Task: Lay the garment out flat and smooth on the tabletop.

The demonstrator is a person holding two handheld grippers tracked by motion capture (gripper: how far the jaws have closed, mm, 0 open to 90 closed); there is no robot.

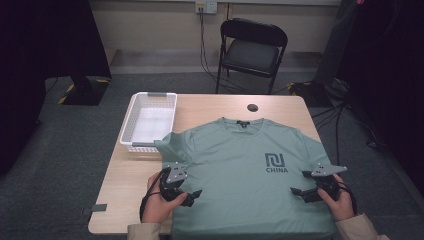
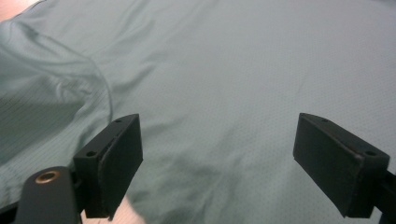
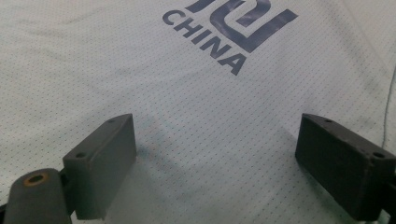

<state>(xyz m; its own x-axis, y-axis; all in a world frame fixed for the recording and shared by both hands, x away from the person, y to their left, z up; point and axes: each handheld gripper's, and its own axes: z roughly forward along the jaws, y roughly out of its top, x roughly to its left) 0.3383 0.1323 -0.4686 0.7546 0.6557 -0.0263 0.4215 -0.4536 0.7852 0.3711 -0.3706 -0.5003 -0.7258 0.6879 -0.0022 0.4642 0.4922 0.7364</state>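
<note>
Both forearms came in at the near table edge, the left gripper [image 1: 192, 196] and right gripper [image 1: 299, 192] spread wide and holding nothing, jaws facing inward over the green T-shirt [image 1: 240, 175] lying flat, collar away from the person. Each hovered low at a side of the shirt, cloth between its jaws. A clean fold probably needed matched pinches (one layer each); the white basket [image 1: 148, 120] stood beyond the left sleeve.

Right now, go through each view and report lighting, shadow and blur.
High view: room edges fall dark, t-shirt evenly lit. Left gripper view: soft, fabric folds slightly blurred, left gripper open. Right gripper view: sharper, CHINA logo crisp, faint jaw shadows under the right gripper.
</note>
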